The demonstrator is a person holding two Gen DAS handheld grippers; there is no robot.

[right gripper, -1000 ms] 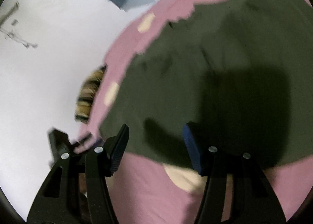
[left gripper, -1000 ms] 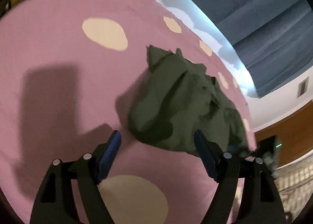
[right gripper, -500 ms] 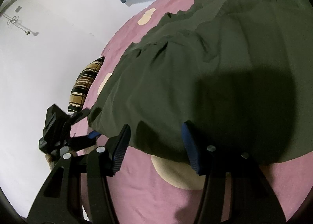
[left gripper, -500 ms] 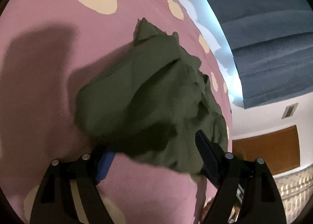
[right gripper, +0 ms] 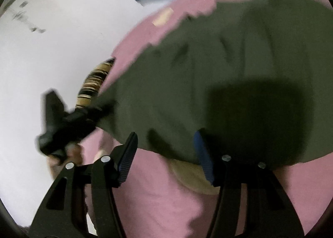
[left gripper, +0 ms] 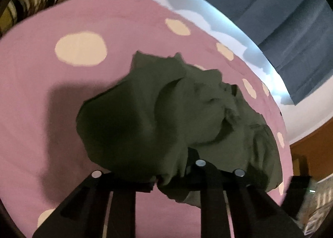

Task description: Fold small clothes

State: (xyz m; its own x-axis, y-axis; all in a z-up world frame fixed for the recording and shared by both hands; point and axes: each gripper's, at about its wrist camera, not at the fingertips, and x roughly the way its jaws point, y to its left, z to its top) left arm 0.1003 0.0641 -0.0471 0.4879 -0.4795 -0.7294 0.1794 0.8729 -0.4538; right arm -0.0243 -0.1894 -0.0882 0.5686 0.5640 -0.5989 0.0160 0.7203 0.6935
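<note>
An olive-green garment (left gripper: 166,117) lies rumpled on a pink bedspread with cream dots (left gripper: 31,92). My left gripper (left gripper: 172,177) has its jaws closing on the garment's near edge; the cloth bunches over the fingertips and hides the pads. In the right wrist view the same gripper (right gripper: 68,121), blurred, tugs a corner of the garment (right gripper: 208,61) at the left. My right gripper (right gripper: 166,154) stands open just before the garment's near hem, its blue pads (right gripper: 203,154) apart and pressing on nothing.
A striped brown cushion (left gripper: 31,3) lies at the bed's far corner. Blue curtains (left gripper: 281,19) and a white wall (right gripper: 52,50) rise behind the bed. Wooden furniture (left gripper: 312,146) stands off the bed's right side. A hand (right gripper: 70,154) shows under the left gripper.
My left gripper moved in over the garment's edge and its jaws came together on the cloth, which now bunches up at them. The right gripper stayed in place, open.
</note>
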